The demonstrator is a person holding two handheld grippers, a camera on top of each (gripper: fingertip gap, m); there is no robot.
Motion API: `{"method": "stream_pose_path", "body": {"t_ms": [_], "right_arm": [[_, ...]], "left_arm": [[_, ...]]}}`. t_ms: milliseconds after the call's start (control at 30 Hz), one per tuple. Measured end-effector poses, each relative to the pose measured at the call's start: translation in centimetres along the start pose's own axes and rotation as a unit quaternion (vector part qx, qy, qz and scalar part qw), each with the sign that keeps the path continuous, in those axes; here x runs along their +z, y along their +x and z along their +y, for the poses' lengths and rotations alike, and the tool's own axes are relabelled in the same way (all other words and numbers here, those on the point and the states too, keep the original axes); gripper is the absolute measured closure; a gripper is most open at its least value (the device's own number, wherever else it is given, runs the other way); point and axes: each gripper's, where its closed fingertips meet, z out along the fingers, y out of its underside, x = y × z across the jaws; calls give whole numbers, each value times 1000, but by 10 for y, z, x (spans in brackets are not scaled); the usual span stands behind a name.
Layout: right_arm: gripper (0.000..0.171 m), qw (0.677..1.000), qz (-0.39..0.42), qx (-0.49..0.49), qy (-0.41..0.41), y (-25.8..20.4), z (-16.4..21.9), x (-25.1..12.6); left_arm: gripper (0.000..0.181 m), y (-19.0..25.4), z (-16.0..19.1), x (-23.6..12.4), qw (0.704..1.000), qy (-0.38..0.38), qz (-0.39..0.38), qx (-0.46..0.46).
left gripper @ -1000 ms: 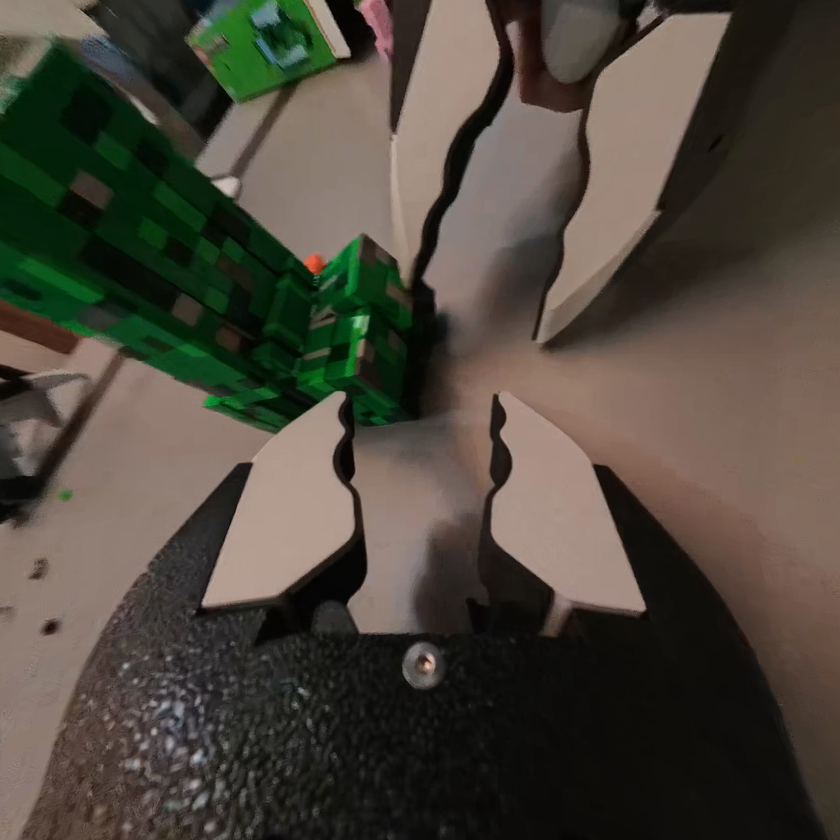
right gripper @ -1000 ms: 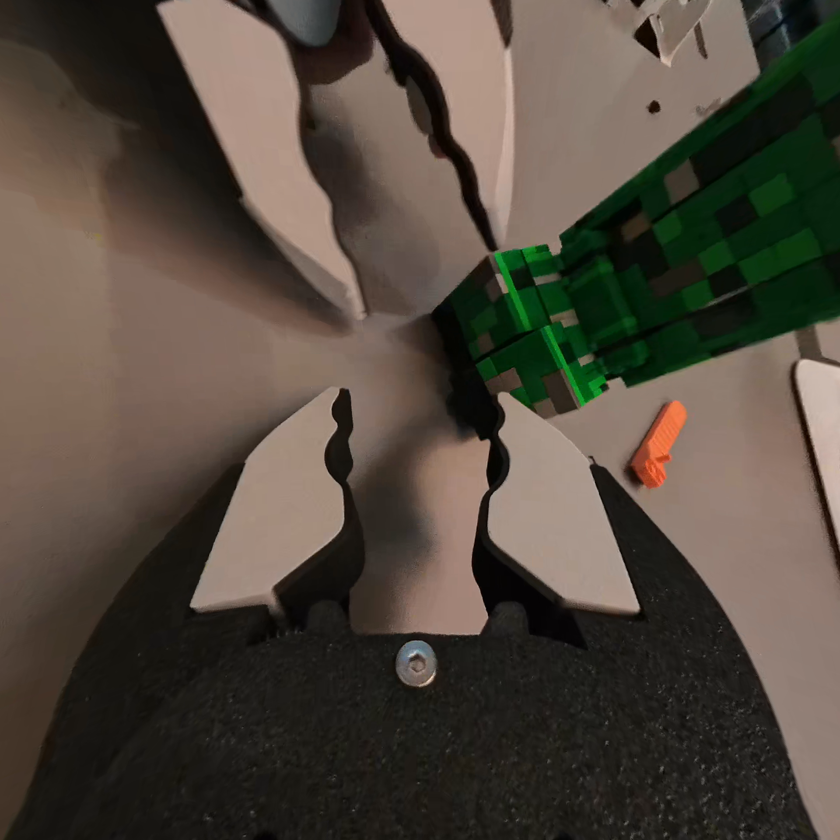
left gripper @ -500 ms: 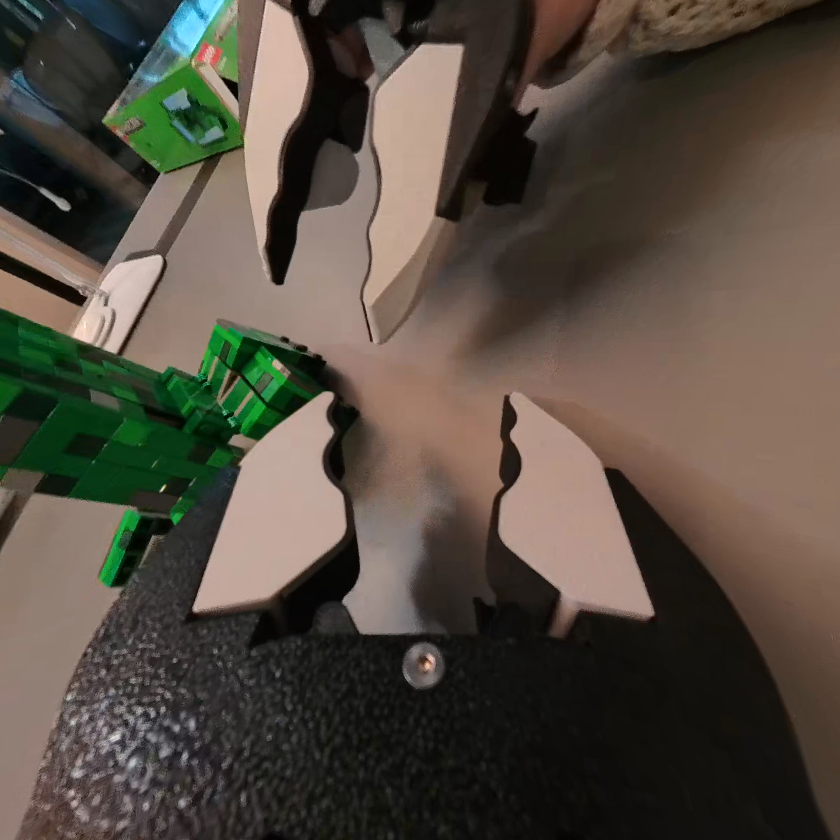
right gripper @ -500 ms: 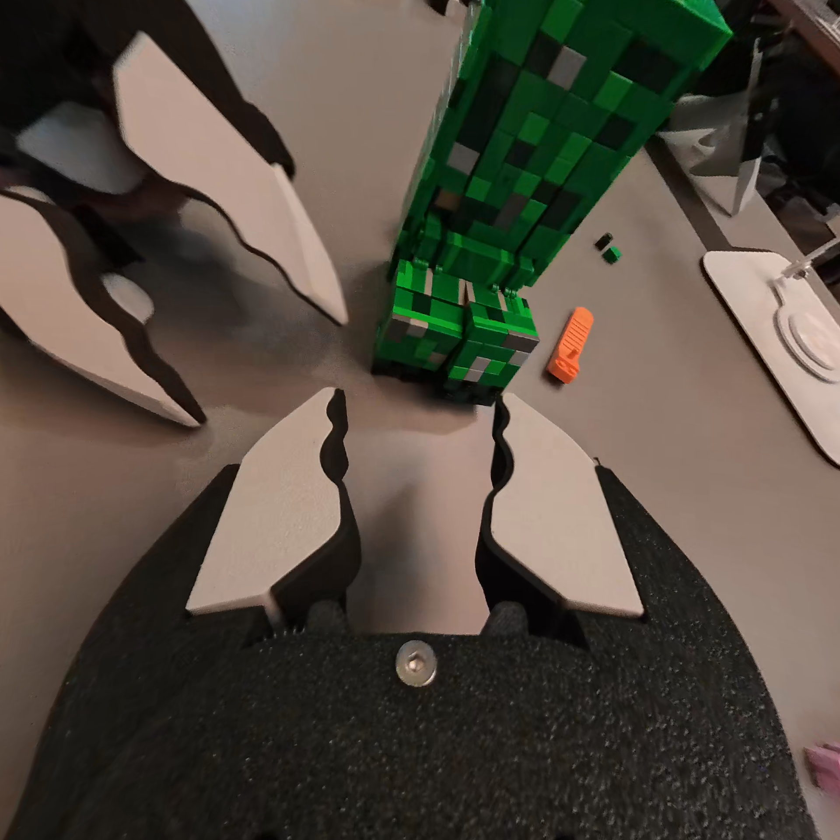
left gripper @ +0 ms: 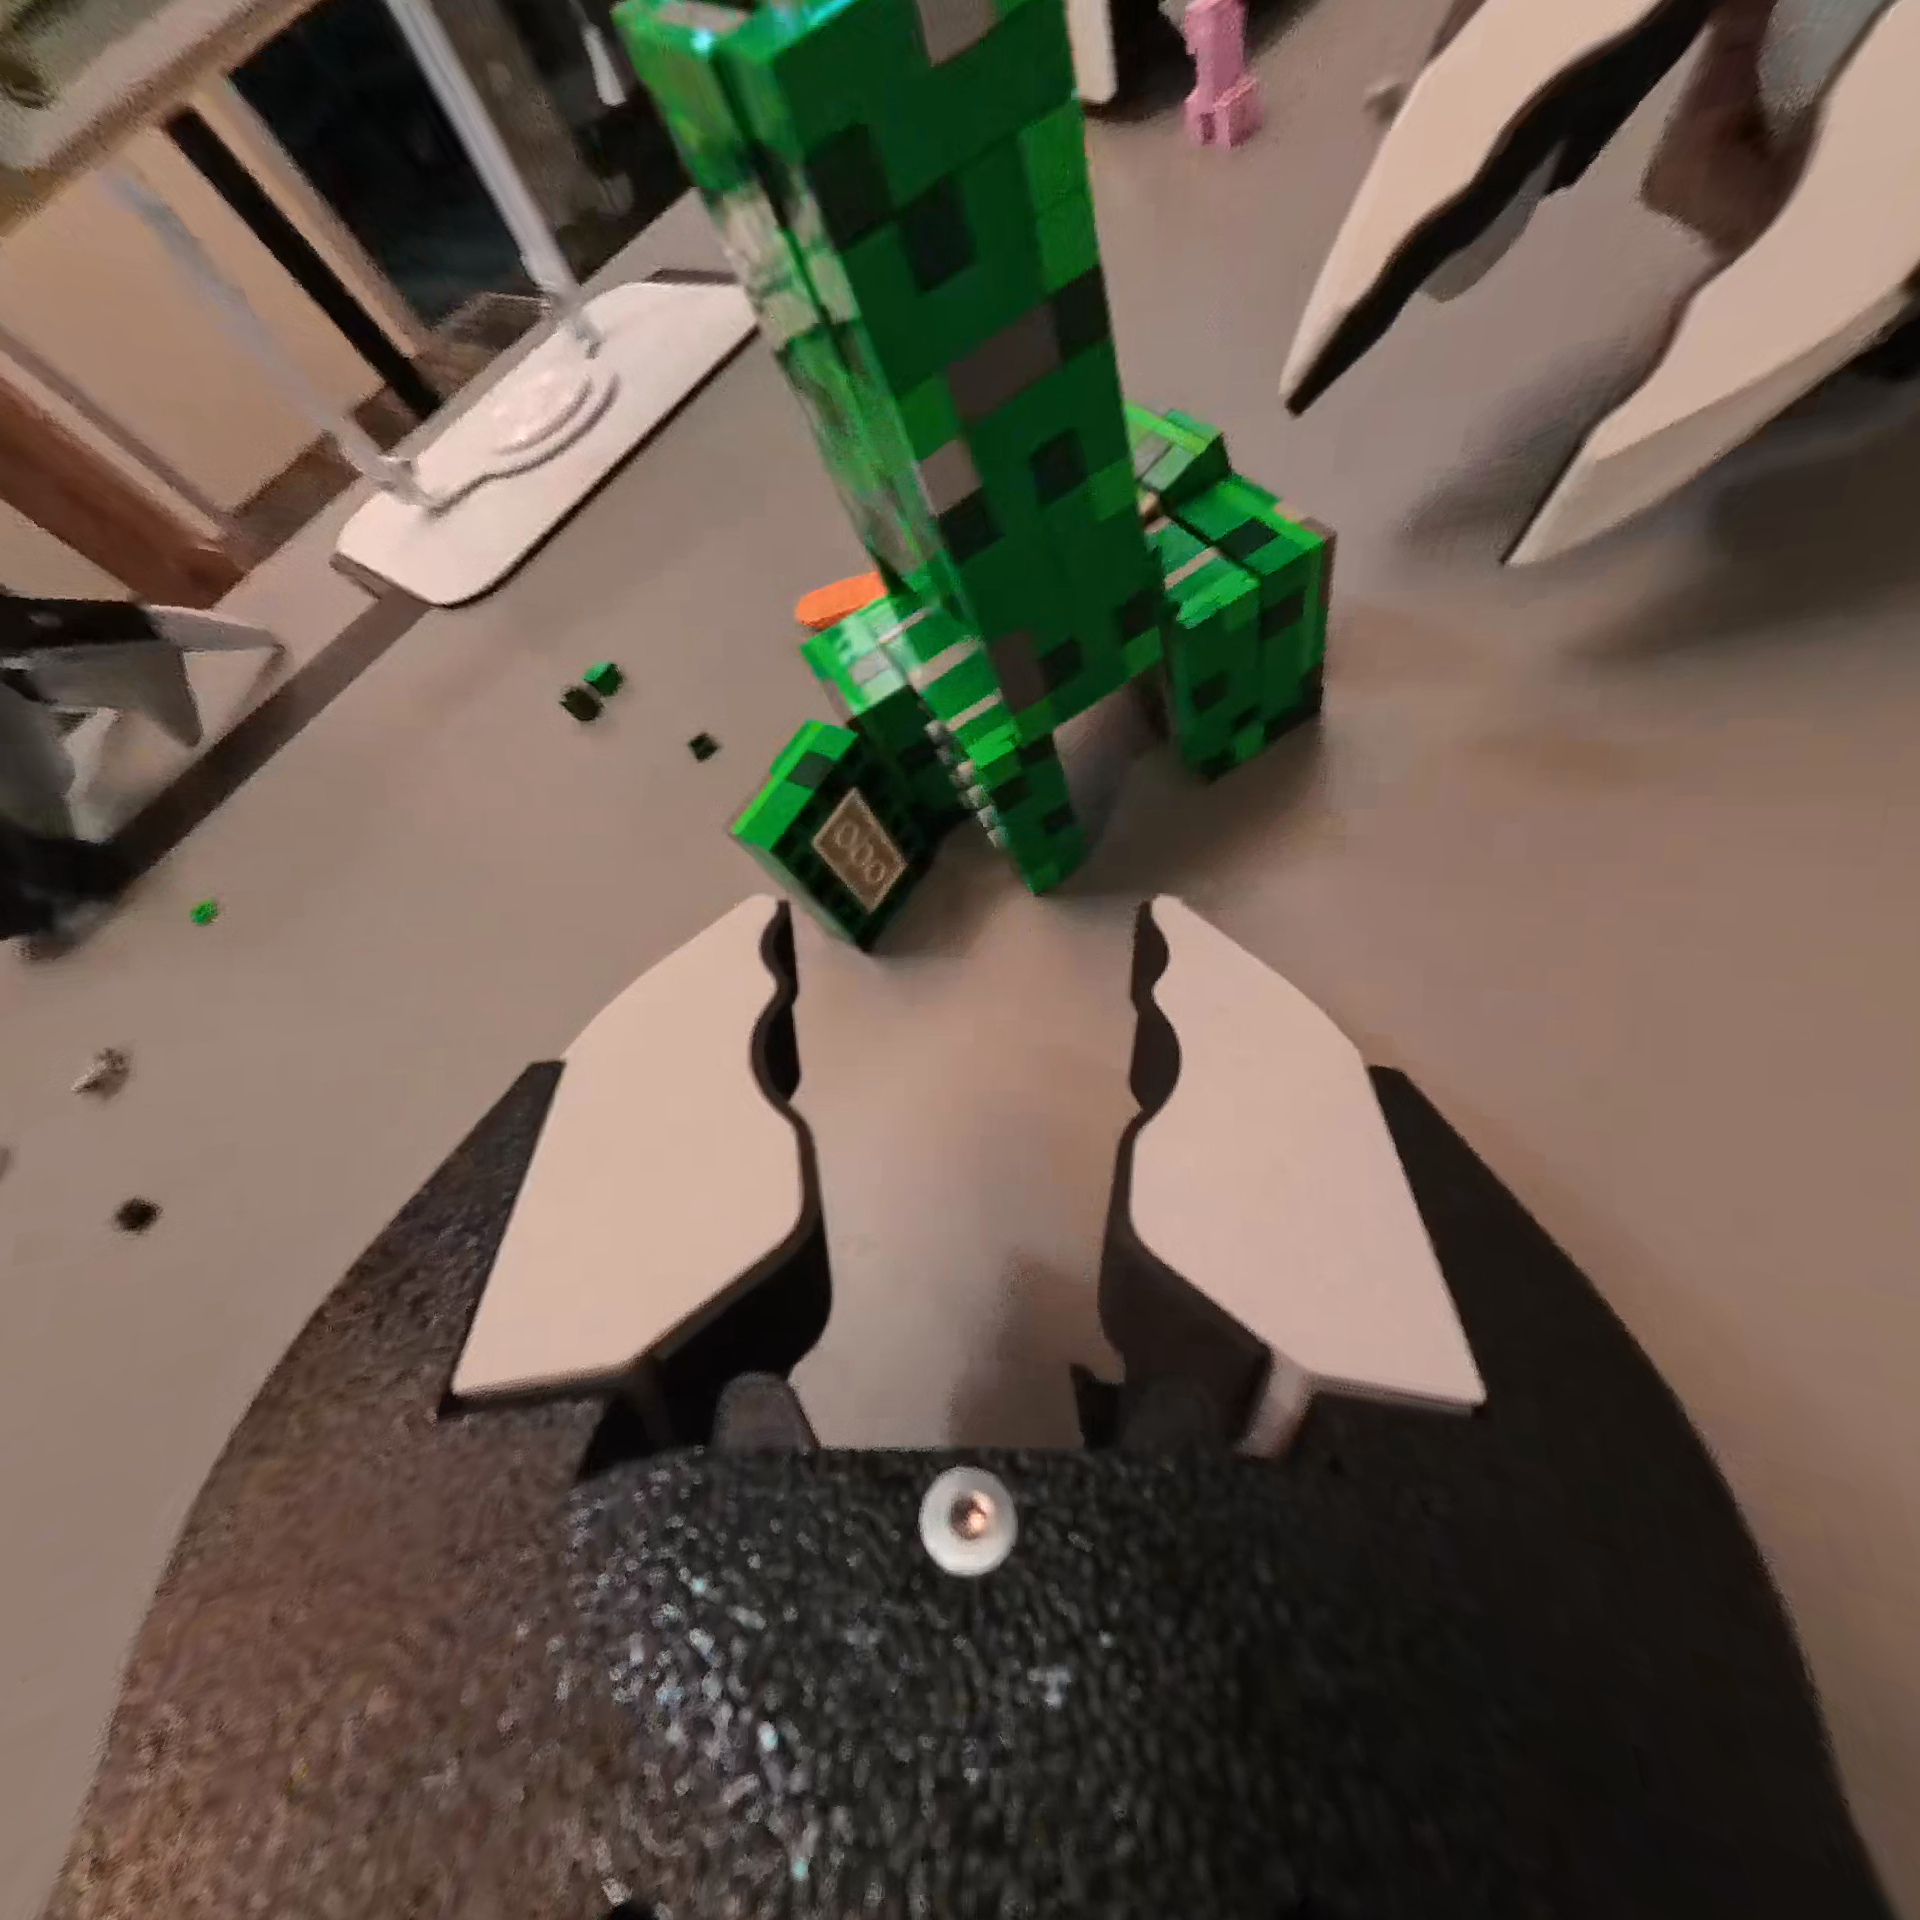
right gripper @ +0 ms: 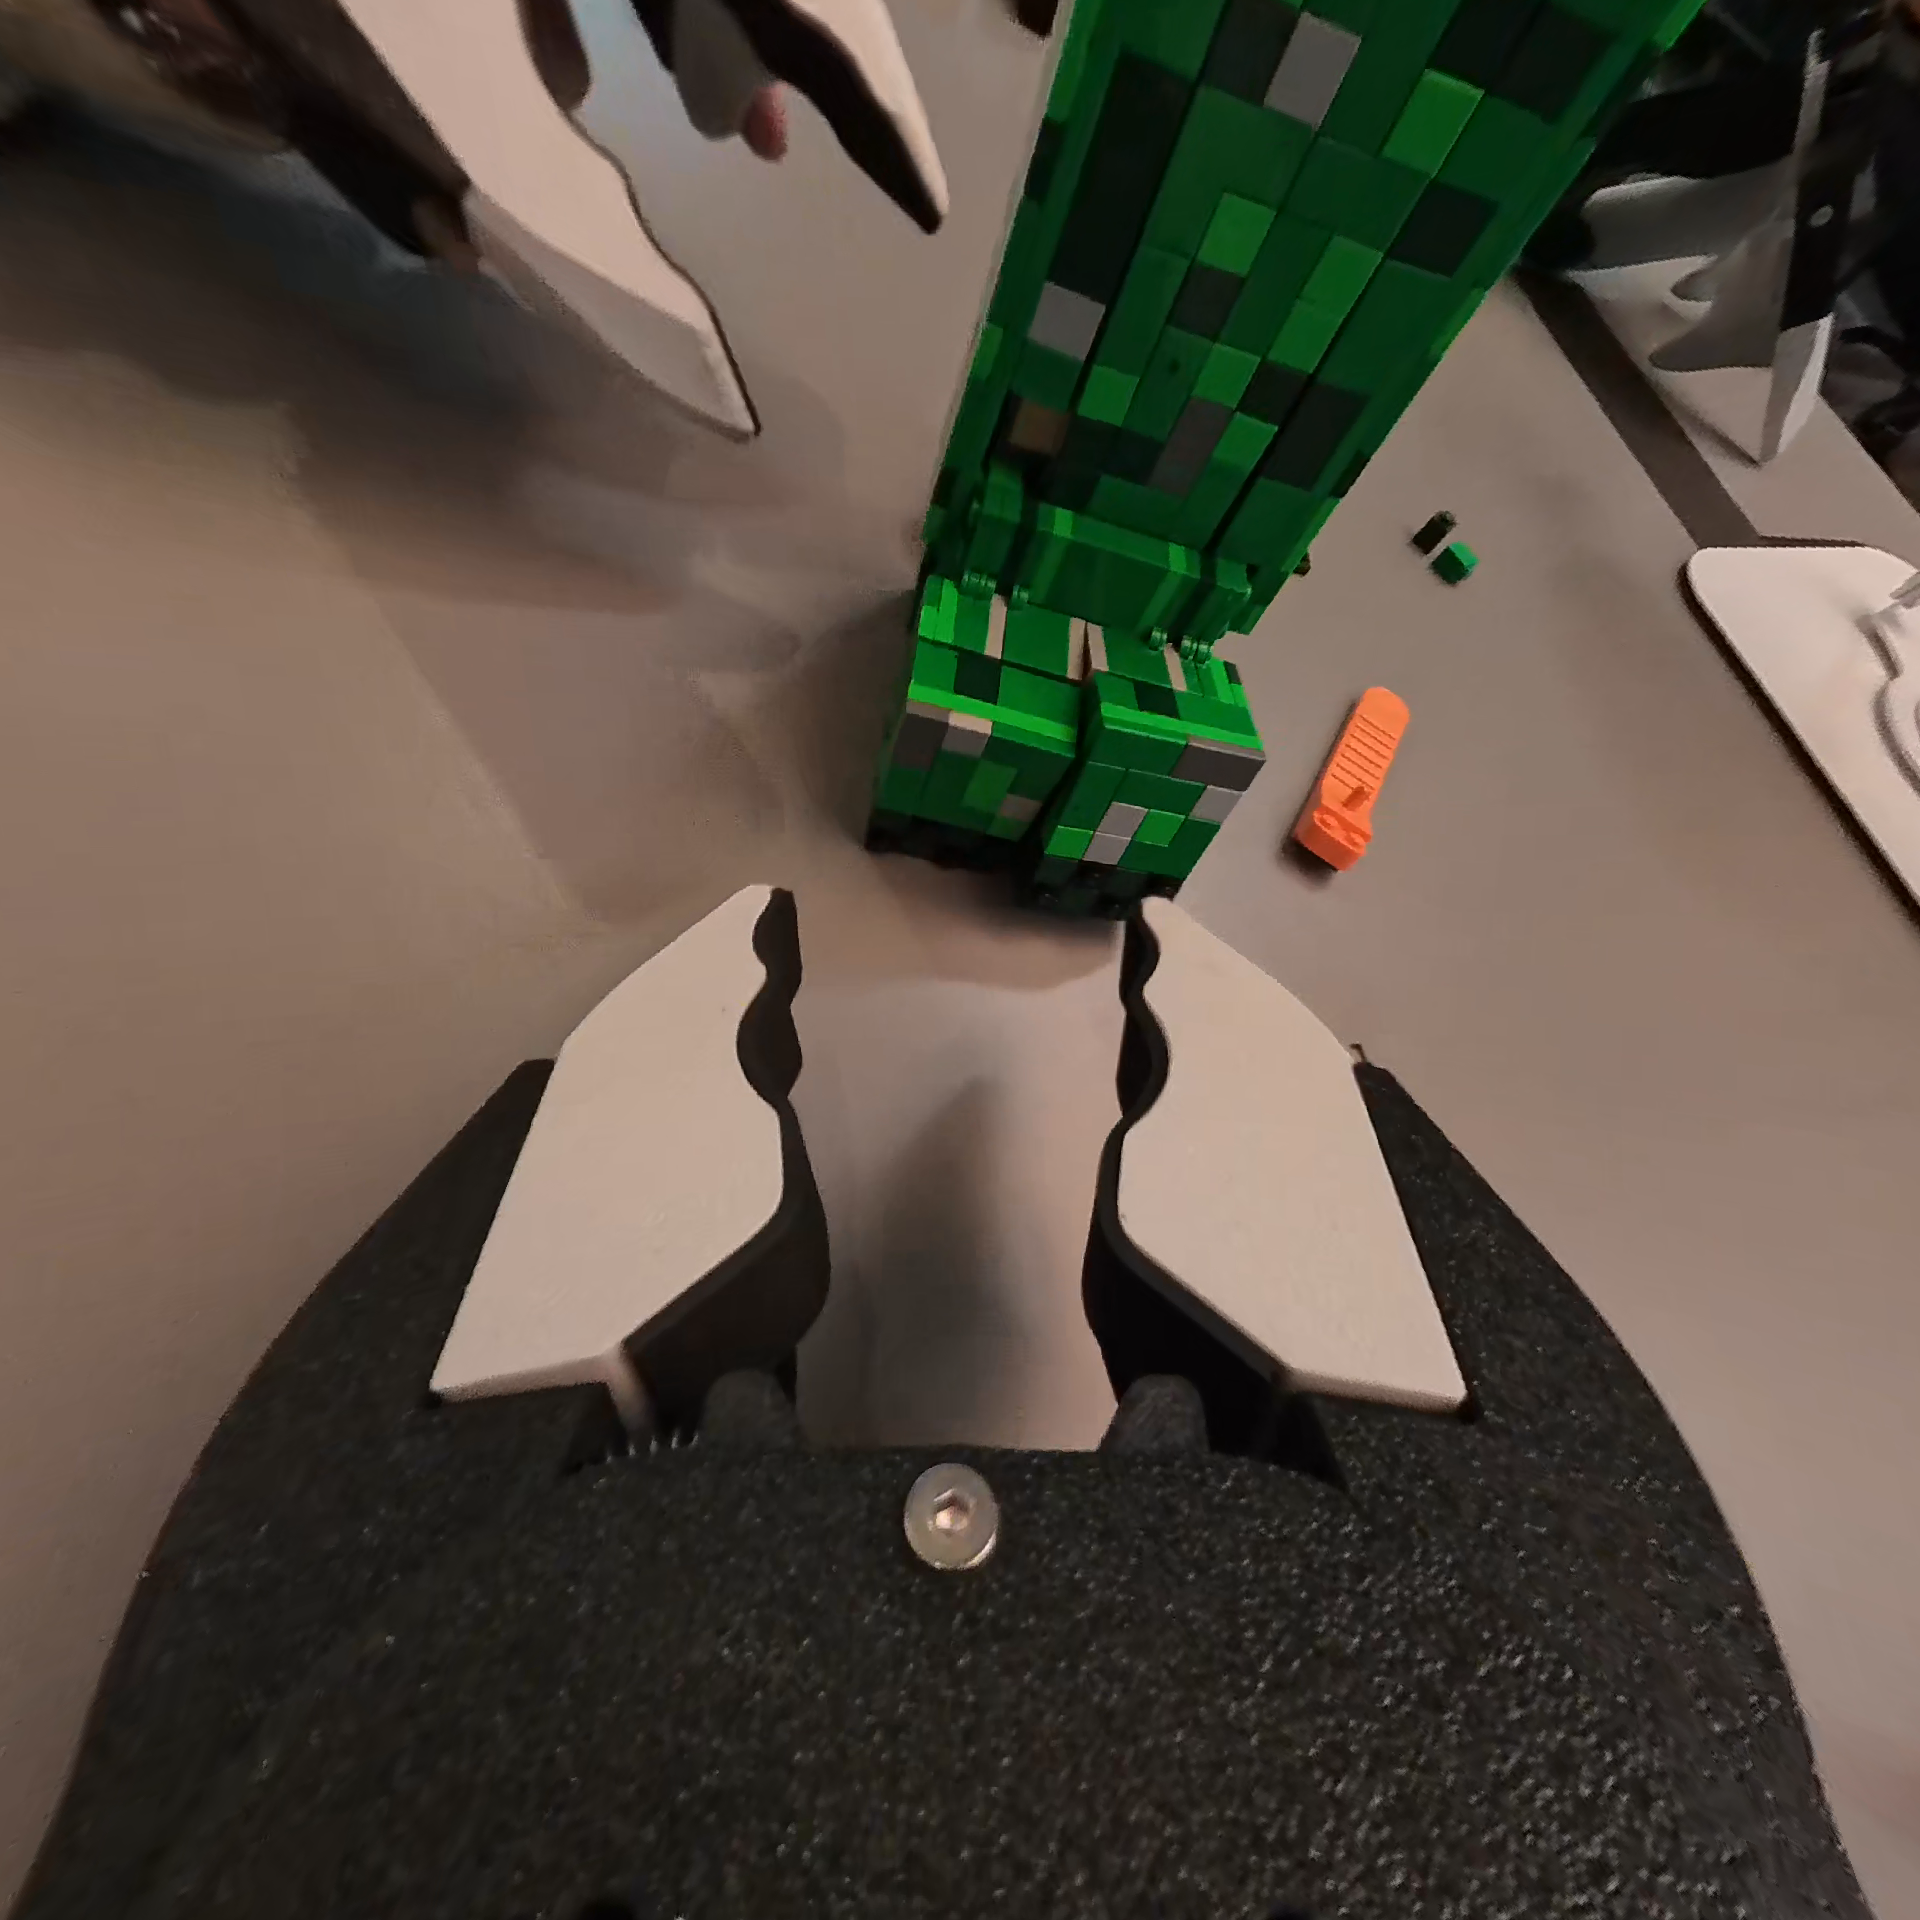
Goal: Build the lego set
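A plain grey table point(left gripper: 1558, 935) fills both views, with dim room clutter beyond its far edge at the upper left of the left wrist view. The green lego figure point(left gripper: 966, 436) stands on it, a tall blocky body of light, dark and grey bricks rising out of the top of the frame in both views. In the left wrist view its near feet are folded up, so a dark underside with a grey plate point(left gripper: 857, 852) faces the camera at frame centre, while the far feet sit flat on the table. In the right wrist view two feet point(right gripper: 1070, 769) rest square on the surface.

The left gripper point(left gripper: 964, 914) has its jaws apart with nothing between them, its tips just short of the tilted foot. The right gripper point(right gripper: 956, 904) is likewise spread and empty, close to the feet; it also shows blurred at the upper right of the left wrist view.

An orange brick separator point(right gripper: 1351, 779) lies just right of the feet. Small loose green pieces point(right gripper: 1446, 549) sit farther back, and a white flat base point(right gripper: 1808, 665) at the right edge holds a clear stand. A pink figure point(left gripper: 1224, 94) is at the top.
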Motion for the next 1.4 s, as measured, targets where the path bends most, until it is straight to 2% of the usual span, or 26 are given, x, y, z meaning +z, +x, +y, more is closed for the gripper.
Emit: {"method": "stream_pose_path", "body": {"t_ms": [67,133,433,767,900,1033,1233,1400], "right_arm": [[117,1000,-17,0,-3,-6,1,1],[118,1000,-28,0,-1,-10,-1,2],[114,999,23,-20,13,2,-10,15],[109,1000,3,-17,10,5,-5,24],[103,1000,4,-15,-2,8,-2,27],[113,1000,-1,-5,-14,0,-1,17],[99,999,29,-17,-15,8,-5,23],[92,1000,5,15,-6,11,-7,31]], "left_arm": [[125,11,-4,2,999,4,51,-20],[124,20,-4,7,997,-1,69,-20],[115,29,3,29,998,-44,48,-11],[111,44,5,38,995,-55,78,-15],[111,49,3,38,995,-54,84,-16],[111,47,2,39,996,-56,64,-6],[108,45,2,45,996,-65,63,-7],[108,48,0,45,996,-60,69,-12]]}}
